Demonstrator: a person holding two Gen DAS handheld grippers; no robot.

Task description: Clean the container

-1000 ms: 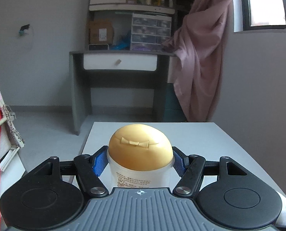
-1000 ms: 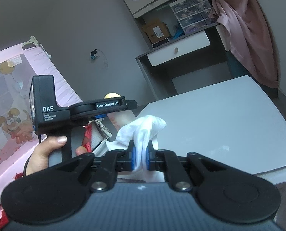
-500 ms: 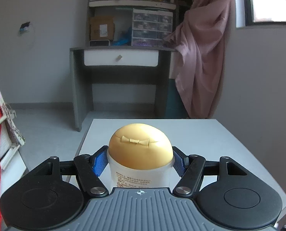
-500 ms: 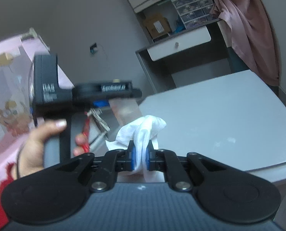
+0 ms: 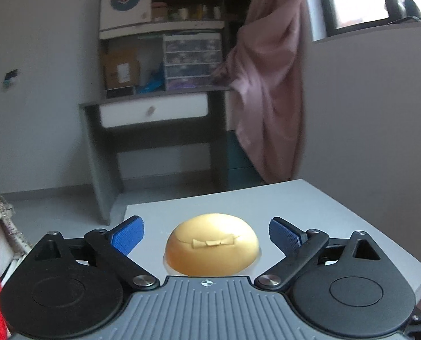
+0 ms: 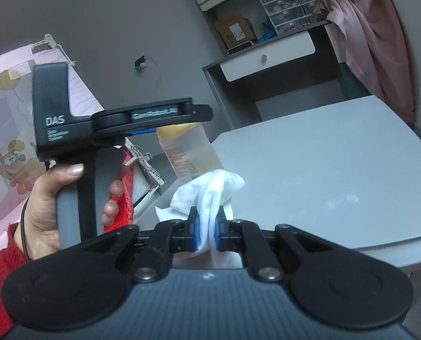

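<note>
The left gripper [image 5: 206, 233] is opening its fingers wide, and the blue pads [image 5: 128, 234] are standing clear on either side of the container [image 5: 211, 250], a pale bottle with a rounded yellow cap. The bottle is sitting between the fingers but untouched by them, close to the near corner of the table [image 5: 309, 206]. In the right wrist view the same bottle [image 6: 186, 153] is appearing just beyond and to the left of the right gripper's fingers, under the left tool held by a hand [image 6: 44, 206].

The right gripper [image 6: 207, 228] is pinching a white cloth [image 6: 210, 187] tightly, its fingers nearly together with the fabric bunching out ahead of them.

The risk, as I judge it, is that the bottle is now standing free. A wiping push from the cloth could be tipping or sliding it toward the table edge, since nothing is bracing it. The open left fingers could also be clipping the cap if they are withdrawing crookedly.
</note>
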